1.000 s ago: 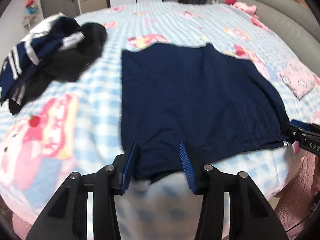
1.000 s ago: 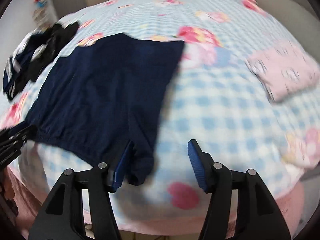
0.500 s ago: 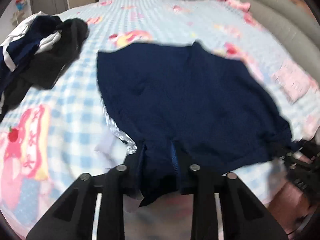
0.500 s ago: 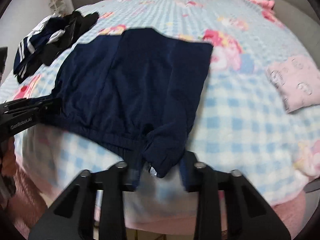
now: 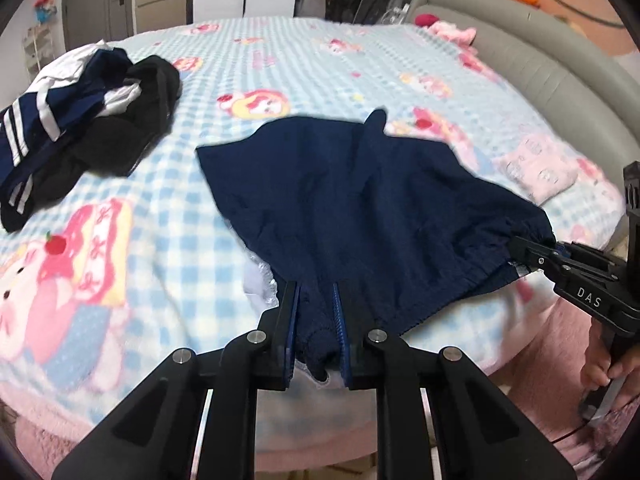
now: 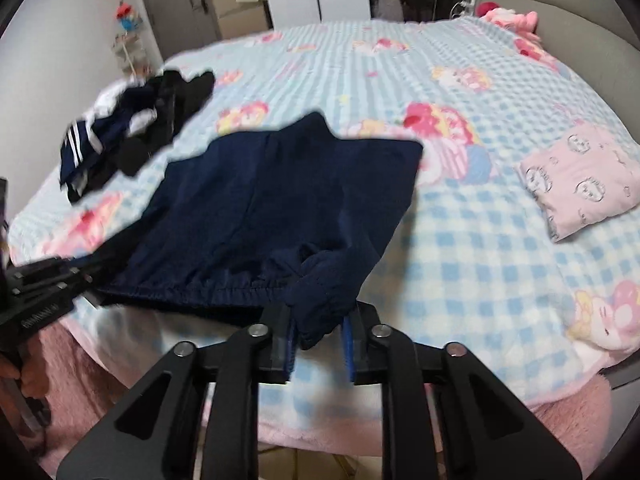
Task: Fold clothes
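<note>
Navy shorts [image 5: 360, 200] lie spread at the bed's [image 5: 280, 60] near edge, waistband pinched at each end by the closed fingers of the left gripper [image 5: 316, 312] and right gripper [image 6: 320, 340], seemingly mid-fold, needing both lifted together toward the far hem.

The shorts [image 5: 360, 208] lie spread on the bed [image 5: 280, 64] right in front of me, waistband toward me at the near edge, with my left tool [image 5: 316, 320] clamped on one end of the waistband and my right tool [image 6: 320, 336] on the other. Off to my left, farther back on the bed, sits a heap of clothes [image 5: 80, 120], well apart from the shorts. To my right lies a small folded cloth [image 6: 584, 184], near the shorts but not touching, and the headboard [image 5: 540, 64] runs along the bed's right side behind it.
</note>
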{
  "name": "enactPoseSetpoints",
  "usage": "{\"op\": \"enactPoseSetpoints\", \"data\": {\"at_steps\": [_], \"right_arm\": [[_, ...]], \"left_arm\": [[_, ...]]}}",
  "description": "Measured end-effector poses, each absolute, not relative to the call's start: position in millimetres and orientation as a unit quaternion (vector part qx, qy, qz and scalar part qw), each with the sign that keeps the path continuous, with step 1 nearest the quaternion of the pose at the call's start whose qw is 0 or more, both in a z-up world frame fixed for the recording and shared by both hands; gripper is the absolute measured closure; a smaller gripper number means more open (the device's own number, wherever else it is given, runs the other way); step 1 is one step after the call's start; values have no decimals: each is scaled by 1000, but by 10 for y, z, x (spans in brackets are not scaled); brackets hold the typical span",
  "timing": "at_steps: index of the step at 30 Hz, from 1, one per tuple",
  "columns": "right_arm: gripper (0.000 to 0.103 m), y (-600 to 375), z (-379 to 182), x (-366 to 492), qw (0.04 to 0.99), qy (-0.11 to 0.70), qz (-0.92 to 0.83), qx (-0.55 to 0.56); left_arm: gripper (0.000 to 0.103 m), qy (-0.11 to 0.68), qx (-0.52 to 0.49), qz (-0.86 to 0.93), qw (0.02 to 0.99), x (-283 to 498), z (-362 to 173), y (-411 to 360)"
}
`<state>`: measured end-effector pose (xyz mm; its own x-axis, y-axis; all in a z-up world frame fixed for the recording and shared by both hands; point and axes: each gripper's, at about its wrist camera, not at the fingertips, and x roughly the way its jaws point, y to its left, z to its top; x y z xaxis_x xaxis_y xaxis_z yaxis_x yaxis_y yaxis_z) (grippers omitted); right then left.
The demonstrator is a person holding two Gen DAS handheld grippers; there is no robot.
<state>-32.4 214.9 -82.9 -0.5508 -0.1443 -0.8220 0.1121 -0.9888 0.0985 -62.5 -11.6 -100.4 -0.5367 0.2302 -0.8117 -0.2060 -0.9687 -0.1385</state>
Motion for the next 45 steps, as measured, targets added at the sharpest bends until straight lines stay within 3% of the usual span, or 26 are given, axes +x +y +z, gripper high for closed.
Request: {"op": "enactPoseSetpoints", "data": {"at_steps": [4, 7, 16, 20, 24, 26, 28, 33, 38, 43, 44, 45], "right_arm": [[77, 2242, -1058, -340, 43, -10, -862, 504], [68, 2384, -1026, -312, 37, -27, -865, 499], [67, 2571, -826, -224, 6, -66, -892, 447], [65, 2626, -956, -277, -42, -28, -885, 463], [65, 2698, -983, -231, 17, -76, -876, 476], [64, 2655, -939, -224, 46, -75, -876, 473], [64, 2587, -902, -204, 55, -44, -879, 472], [64, 2388, -820, -131, 50, 71, -880, 466], [55, 2349, -789, -10, 119, 67, -872, 470], [55, 2285, -1053, -144, 114, 54, -860, 494], [55, 2269, -1115, -181, 104, 57, -859, 499], [56, 2263, -1148, -210, 95, 58, -859, 500]], "left_arm": [[83, -23, -484, 869, 105, -633, -1127, -197], [82, -26, -477, 872, 102, -628, -1114, -222], [79, -37, -463, 879, 111, -460, -1041, -262], [74, -41, -457, 880, 122, -395, -1032, -305], [72, -44, -451, 882, 132, -331, -1023, -348], [62, -46, -448, 882, 137, -298, -1019, -370], [54, -48, -445, 883, 142, -266, -1015, -392], [53, -20, -427, 887, 177, -124, -922, -334], [48, -16, -414, 887, 207, 9, -854, -319], [49, 95, -453, 876, 132, -139, -1126, 8], [60, 111, -459, 874, 114, -188, -1163, 58], [64, 103, -454, 879, 105, -234, -1125, 48]]}}
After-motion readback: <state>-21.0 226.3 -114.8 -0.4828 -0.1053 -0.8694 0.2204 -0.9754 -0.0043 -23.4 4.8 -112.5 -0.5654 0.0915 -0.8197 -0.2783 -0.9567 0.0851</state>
